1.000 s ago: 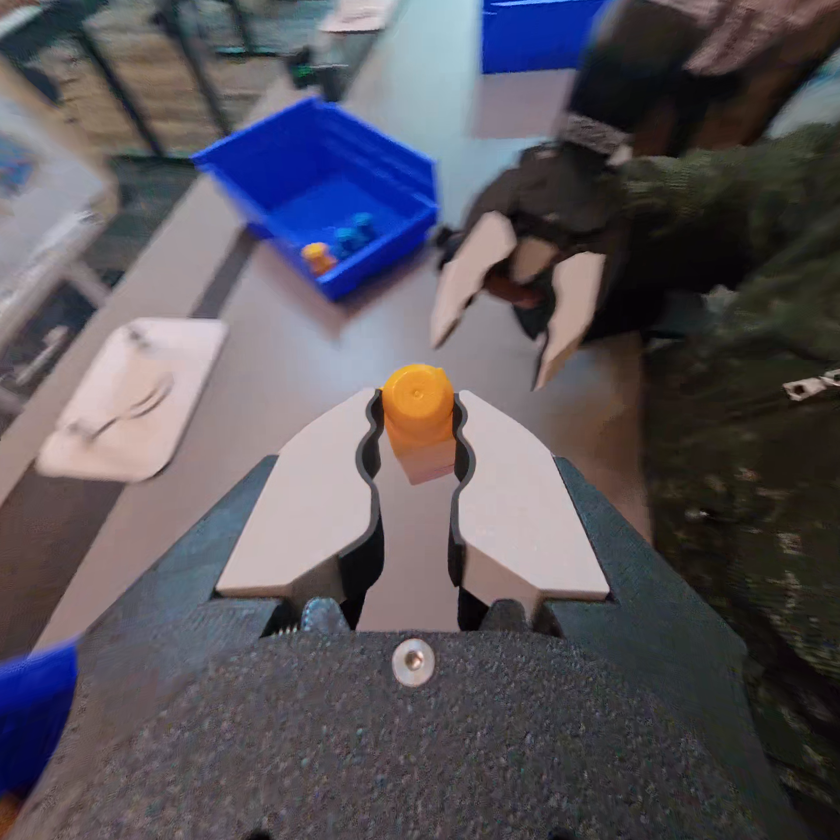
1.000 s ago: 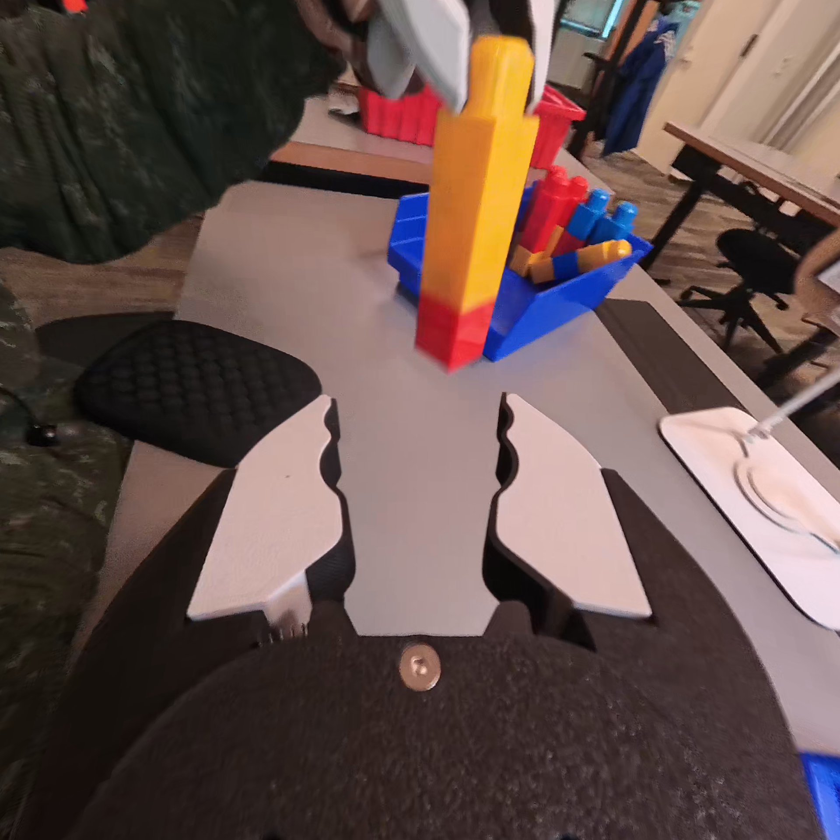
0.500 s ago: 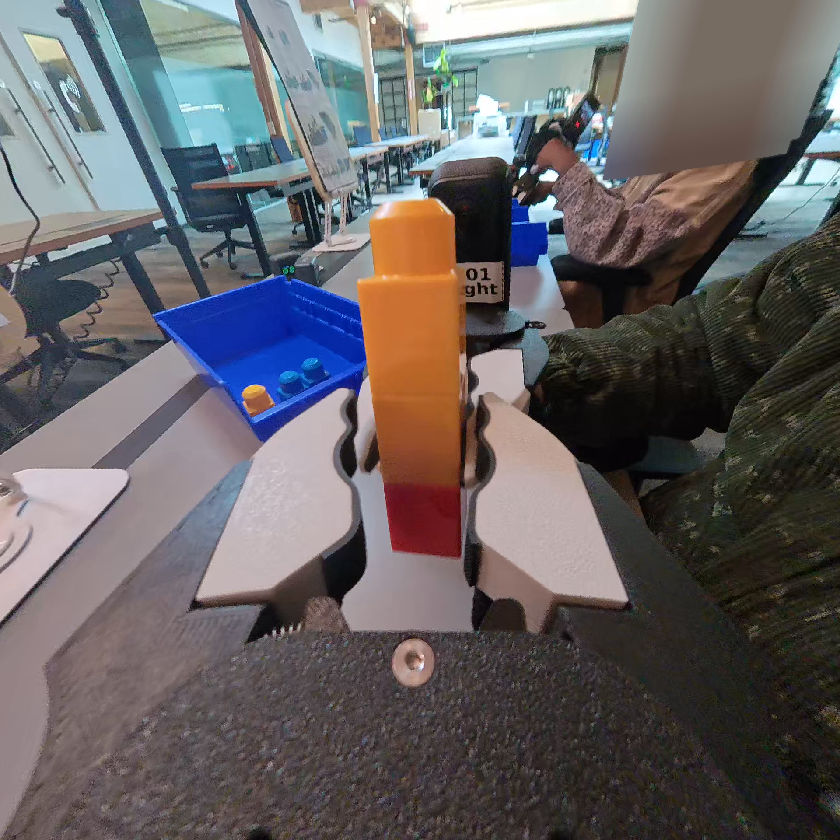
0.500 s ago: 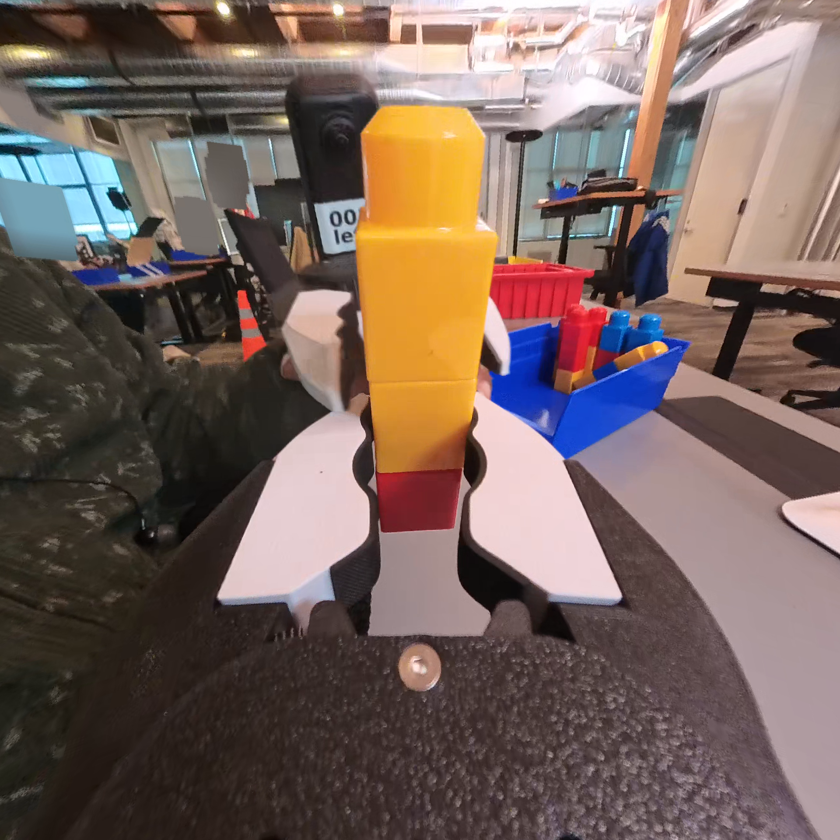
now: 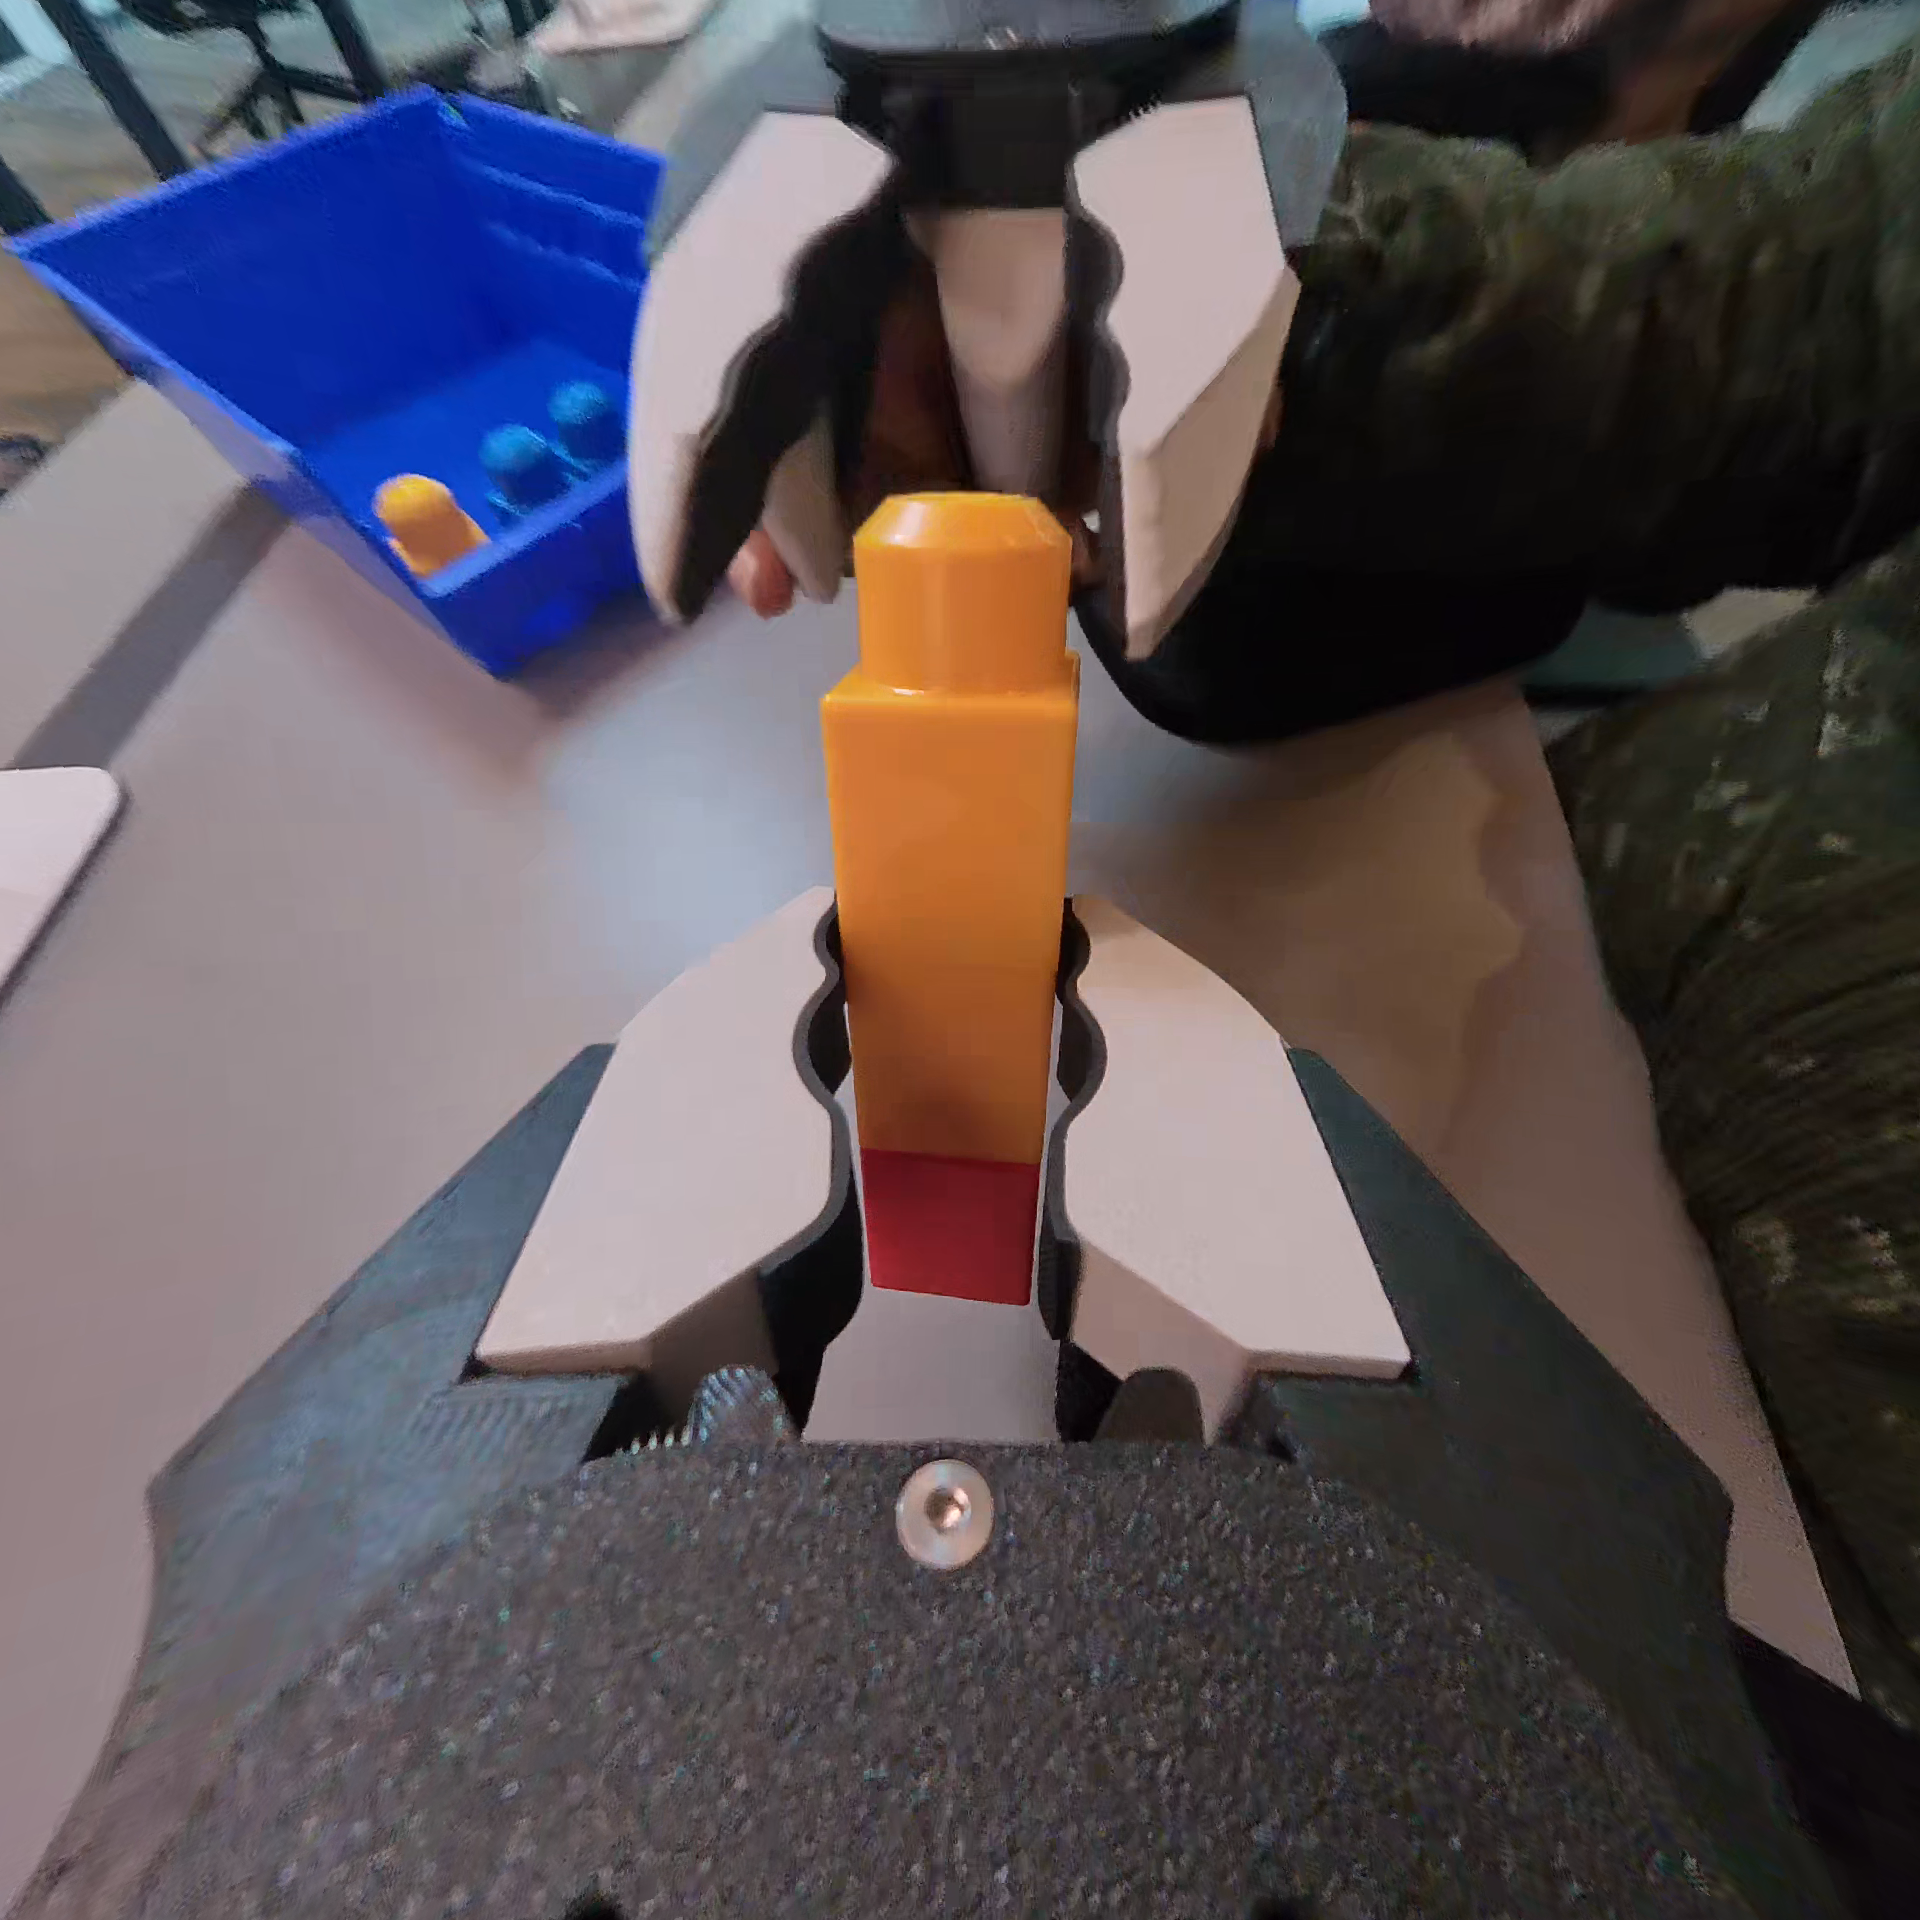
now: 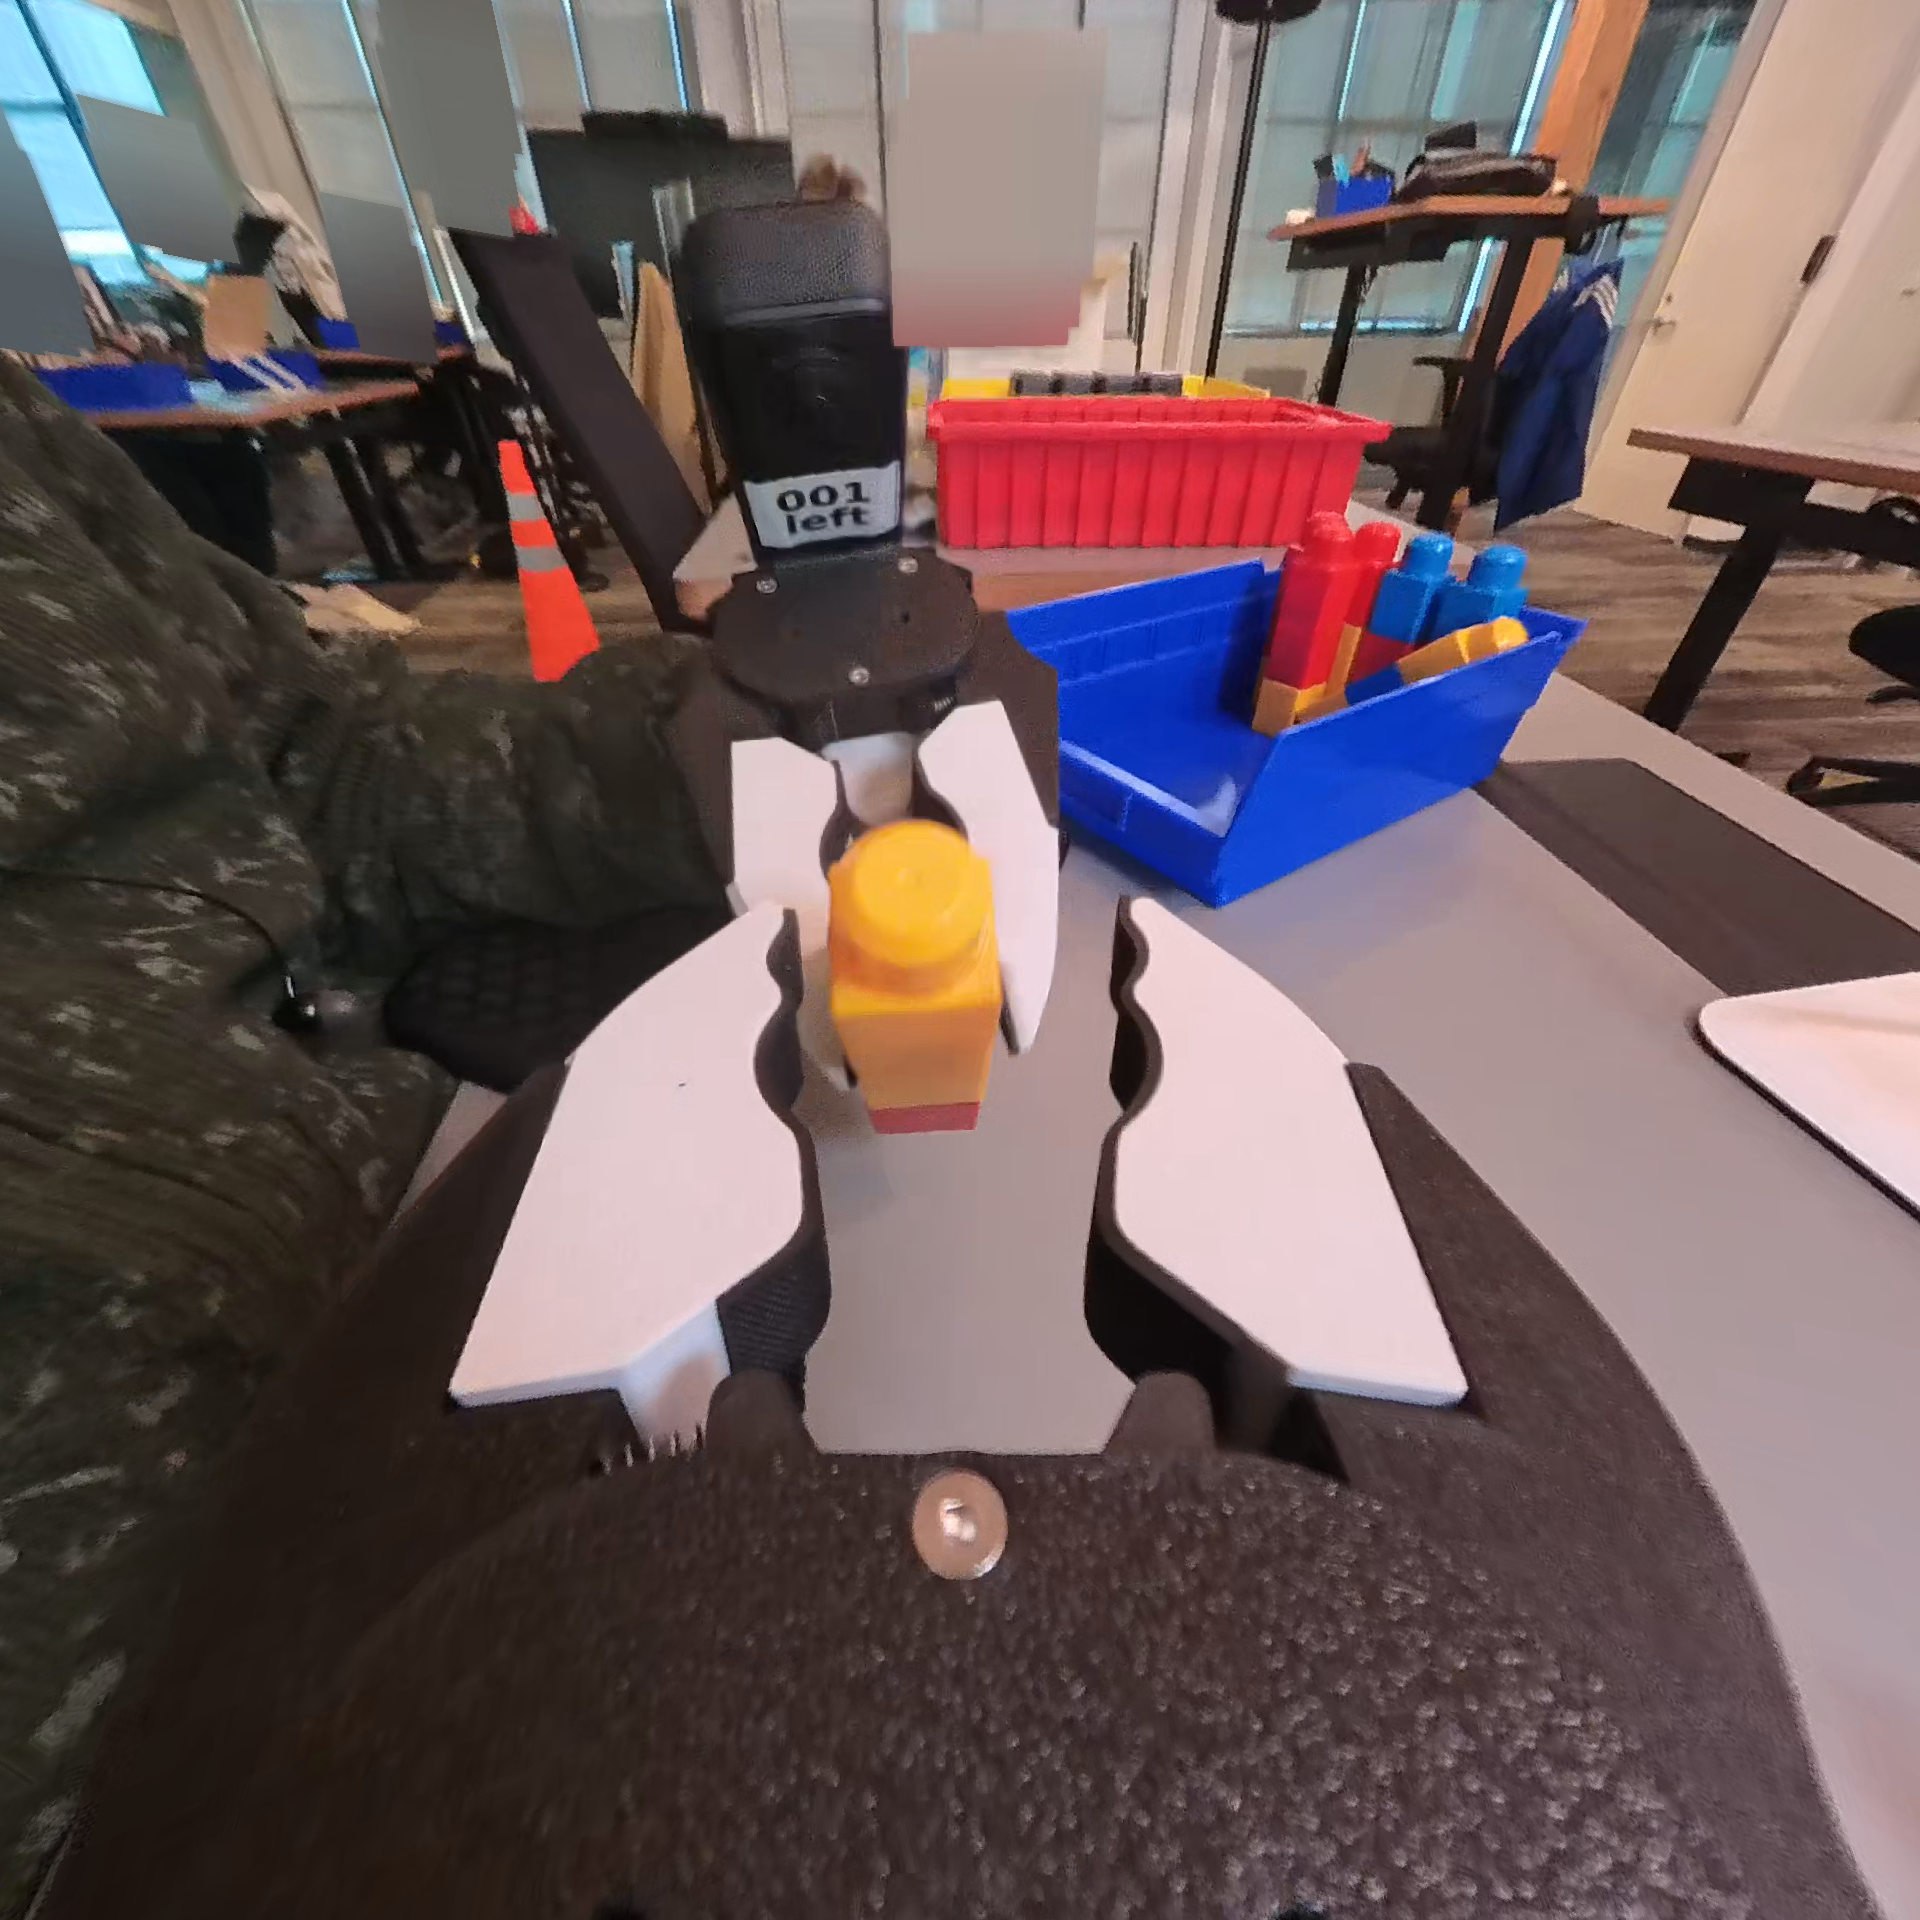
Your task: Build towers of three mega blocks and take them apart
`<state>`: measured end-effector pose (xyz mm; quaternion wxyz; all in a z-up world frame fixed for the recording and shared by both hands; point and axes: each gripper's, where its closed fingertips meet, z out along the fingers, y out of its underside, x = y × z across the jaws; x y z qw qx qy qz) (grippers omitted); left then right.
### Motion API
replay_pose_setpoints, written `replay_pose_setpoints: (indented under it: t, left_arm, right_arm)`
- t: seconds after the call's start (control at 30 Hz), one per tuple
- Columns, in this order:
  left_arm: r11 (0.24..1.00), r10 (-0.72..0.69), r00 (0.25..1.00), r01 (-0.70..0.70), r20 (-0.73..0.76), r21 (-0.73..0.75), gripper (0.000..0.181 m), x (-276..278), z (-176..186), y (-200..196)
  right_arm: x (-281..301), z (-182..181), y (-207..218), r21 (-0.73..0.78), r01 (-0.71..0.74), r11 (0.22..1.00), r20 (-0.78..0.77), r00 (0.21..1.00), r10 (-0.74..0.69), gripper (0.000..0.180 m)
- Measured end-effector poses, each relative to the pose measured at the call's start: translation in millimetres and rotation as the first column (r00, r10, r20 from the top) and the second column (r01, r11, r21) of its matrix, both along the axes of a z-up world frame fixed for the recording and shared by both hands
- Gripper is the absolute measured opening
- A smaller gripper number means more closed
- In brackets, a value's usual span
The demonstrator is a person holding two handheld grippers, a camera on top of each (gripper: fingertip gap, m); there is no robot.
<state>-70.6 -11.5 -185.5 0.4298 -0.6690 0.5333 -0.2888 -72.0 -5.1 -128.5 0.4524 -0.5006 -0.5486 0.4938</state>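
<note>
A tower of three mega blocks [image 5: 951, 883] has two orange-yellow blocks over a red one at the base. My left gripper [image 5: 951, 920] is shut on its lower orange-yellow block and holds it above the grey table [image 5: 364, 883]. My right gripper [image 6: 951, 914] is open and empty. It faces the left gripper, with the tower's top stud just in front of its fingertips. The tower [image 6: 914, 997] shows end-on in the right wrist view, held by the left gripper [image 6: 925, 1049]. The right gripper [image 5: 904, 623] shows open behind the stud in the left wrist view.
A blue bin [image 5: 312, 260] at the far left holds an orange block [image 5: 421, 520] and two blue blocks [image 5: 540, 436]. Another blue bin [image 6: 1299, 810] holds several stacked blocks [image 6: 1382, 623]. A red crate [image 6: 1143, 478] stands behind. White pads [image 6: 1829, 1081] lie on the table. A person's green sleeve [image 5: 1662, 364] is on the right. There is about 6 centimetres between the tips of the two grippers.
Half a second ago both grippers were shut on the tower. The right gripper has opened and drawn back off it. The left gripper still holds the tower, now tipped towards the right gripper.
</note>
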Motion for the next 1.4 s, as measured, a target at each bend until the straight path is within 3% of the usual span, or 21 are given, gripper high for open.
replay_pose_setpoints:
  t: [0.07,0.1,0.2,0.37,0.47,0.57,0.67,0.8,0.93,1.13,1.33,1.4]
  left_arm:
    - [1.0,-0.023,1.0,0.023,-0.016,-0.006,0.037,6.9,-4.3,-4.2]
    - [1.0,-0.029,0.999,0.028,-0.039,-0.01,0.037,7.1,-7.6,-5.3]
    - [0.999,-0.035,0.999,0.035,-0.009,0.006,0.037,6.5,-6.7,-5.0]
    - [0.998,-0.017,0.999,0.014,0.042,0.069,0.037,5.9,5.5,-0.7]
    - [0.995,0.049,0.993,-0.04,-0.105,0.091,0.037,-12.0,-24.1,14.9]
    - [0.996,0.094,0.995,-0.094,-0.017,-0.002,0.037,-20.2,-21.3,24.3]
    - [0.988,0.154,0.983,-0.153,0.098,-0.016,0.037,-26.4,-5.3,35.7]
    - [0.979,0.203,0.967,-0.204,0.155,-0.01,0.037,-33.1,3.1,44.5]
    - [0.973,0.229,0.955,-0.231,0.188,-0.011,0.037,-35.3,7.3,49.5]
    - [0.971,0.231,0.953,-0.238,0.196,0.011,0.037,-35.6,10.5,49.5]
    - [0.968,0.235,0.953,-0.247,0.193,0.038,0.037,-36.8,10.0,50.2]
    - [0.968,0.235,0.951,-0.248,0.201,0.04,0.037,-37.7,11.3,50.5]
  right_arm:
    - [-4.0,-17.3,-9.6,0.027,-0.046,0.999,0.095,0.995,0.043,0.053]
    - [-4.9,-26.6,-16.7,0.031,-0.086,0.996,0.144,0.986,0.081,0.037]
    - [-5.6,-30.6,-17.5,0.048,-0.077,0.996,0.179,0.982,0.067,0.036]
    - [2.4,-14.3,-13.1,0.022,-0.07,0.997,0.103,0.992,0.067,0.036]
    - [26.0,29.5,-2.8,-0.059,-0.072,0.996,-0.102,0.993,0.065,0.036]
    - [66.6,61.0,34.9,-0.038,0.126,0.991,-0.232,0.964,-0.132,0.036]
    - [110.4,64.9,83.2,-0.035,0.4,0.916,-0.255,0.883,-0.395,0.036]
    - [159.8,52.7,138.2,-0.003,0.645,0.764,-0.107,0.759,-0.642,0.036]
    - [192.9,17.9,191.0,0.095,0.746,0.659,0.231,0.627,-0.744,0.037]
    - [202.3,-34.2,263.2,0.204,0.736,0.646,0.561,0.453,-0.693,0.037]
    - [180.9,-91.5,310.6,0.121,0.77,0.627,0.708,0.375,-0.598,0.037]
    - [177.4,-111.7,314.5,0.058,0.767,0.64,0.753,0.387,-0.532,0.037]
